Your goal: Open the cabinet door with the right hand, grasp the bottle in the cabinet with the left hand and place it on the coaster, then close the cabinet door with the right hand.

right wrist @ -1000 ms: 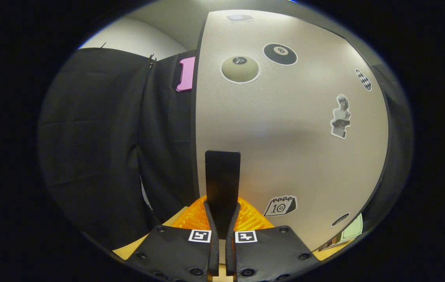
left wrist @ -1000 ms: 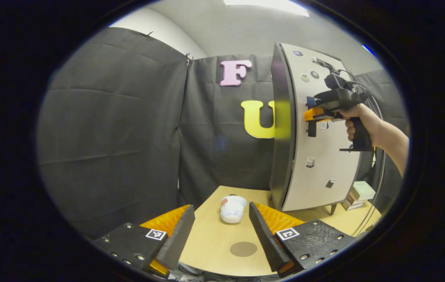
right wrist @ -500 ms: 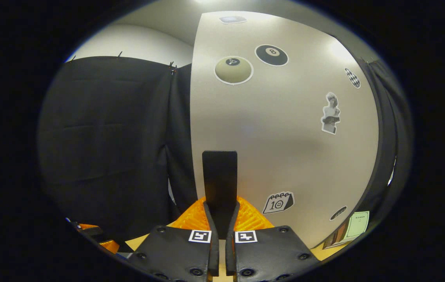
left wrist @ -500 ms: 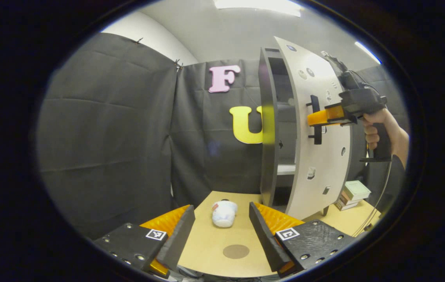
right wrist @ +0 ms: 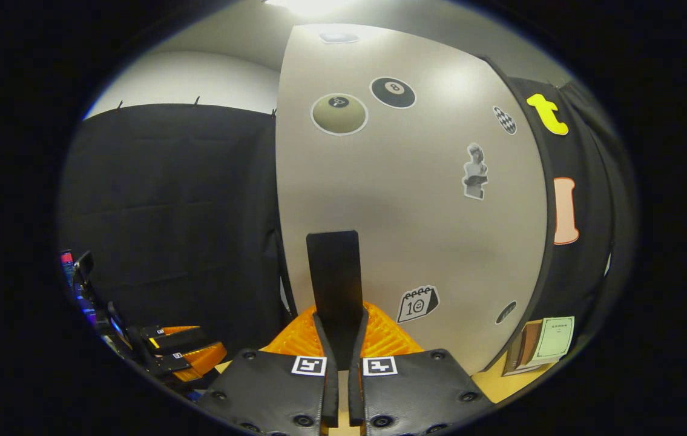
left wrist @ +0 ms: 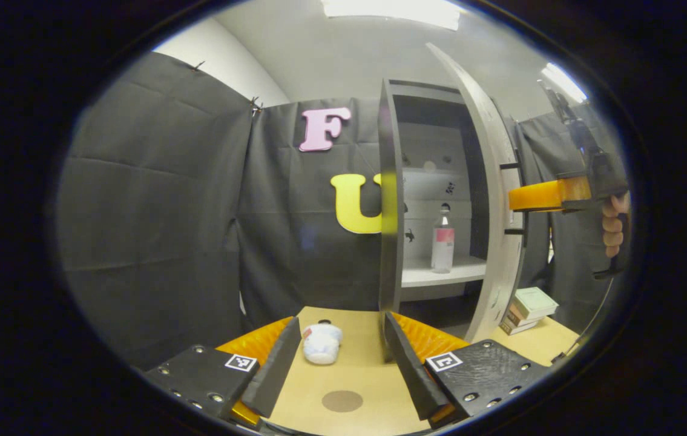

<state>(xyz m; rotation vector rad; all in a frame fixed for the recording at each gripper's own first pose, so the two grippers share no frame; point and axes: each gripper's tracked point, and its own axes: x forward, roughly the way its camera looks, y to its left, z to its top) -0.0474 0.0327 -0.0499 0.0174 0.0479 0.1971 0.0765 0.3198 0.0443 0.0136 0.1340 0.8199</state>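
Right gripper is clamping both fingers on the door handle, cabinet door standing swung open. Bottle is standing upright on the cabinet shelf, near its front edge. Left gripper is hovering over the table with jaws spread, gripping nothing. Coaster is lying near the table's front edge; a white cup is lying on its side behind it.

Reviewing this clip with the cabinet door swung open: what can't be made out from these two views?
- Left gripper view: the label on the clear plastic bottle is too small to make out.
- Left gripper view: the cabinet's lower compartment lies in shadow.
- Right gripper view: the white sticker-covered cabinet door hides the cabinet interior.
- Right gripper view: the black door handle, pinched by the right gripper, has its lower end hidden by the fingers.
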